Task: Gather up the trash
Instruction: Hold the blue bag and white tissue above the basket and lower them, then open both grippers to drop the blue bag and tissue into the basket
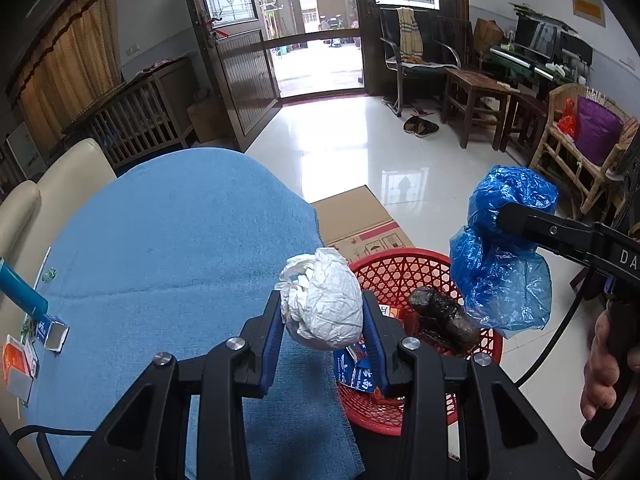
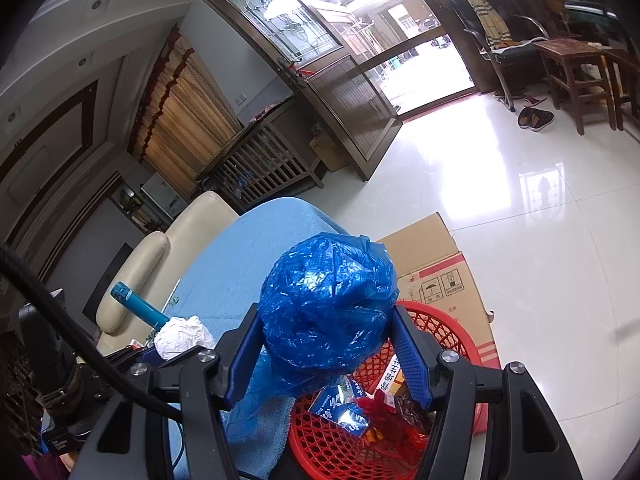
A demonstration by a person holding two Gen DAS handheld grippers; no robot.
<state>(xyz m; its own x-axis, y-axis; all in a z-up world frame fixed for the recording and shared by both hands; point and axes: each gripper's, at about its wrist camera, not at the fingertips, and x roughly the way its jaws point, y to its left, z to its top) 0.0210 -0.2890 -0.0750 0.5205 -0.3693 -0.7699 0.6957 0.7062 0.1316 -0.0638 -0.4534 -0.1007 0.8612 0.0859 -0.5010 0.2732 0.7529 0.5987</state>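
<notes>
My left gripper [image 1: 322, 312] is shut on a crumpled white paper ball [image 1: 322, 304], held at the edge of the blue cloth over the near rim of a red mesh basket [image 1: 404, 276]. My right gripper [image 2: 326, 326] is shut on a crumpled blue plastic bag [image 2: 328, 300], held above the same red basket [image 2: 448, 332]. In the left wrist view the blue bag [image 1: 504, 252] hangs over the basket's right side. The basket holds a dark wrapped lump [image 1: 444, 320], blue packets [image 2: 340, 404] and red wrappers. The white ball [image 2: 182, 336] shows at the left of the right wrist view.
A blue cloth [image 1: 180, 240] covers the table. On its left lie a teal tube [image 1: 20, 288] and small opened cartons [image 1: 18, 364]. A cardboard box [image 1: 360, 220] stands behind the basket on the glossy tile floor. A cream sofa [image 2: 160, 260] lies beyond the table.
</notes>
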